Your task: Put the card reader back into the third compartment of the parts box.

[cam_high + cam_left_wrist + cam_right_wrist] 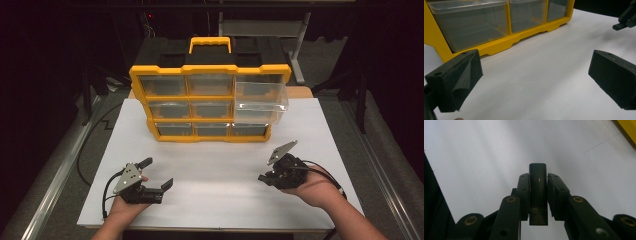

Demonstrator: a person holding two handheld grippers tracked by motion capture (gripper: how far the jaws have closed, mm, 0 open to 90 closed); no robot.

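a yellow-framed parts organiser stands upright at the far side of a white board that covers the bench. it has a black top, a yellow carry handle and three rows of three clear drawers. the top right drawer is pulled out toward the near side; the others sit flush. the bottom-row drawers look empty. a grey metal stand is behind, in the dark.
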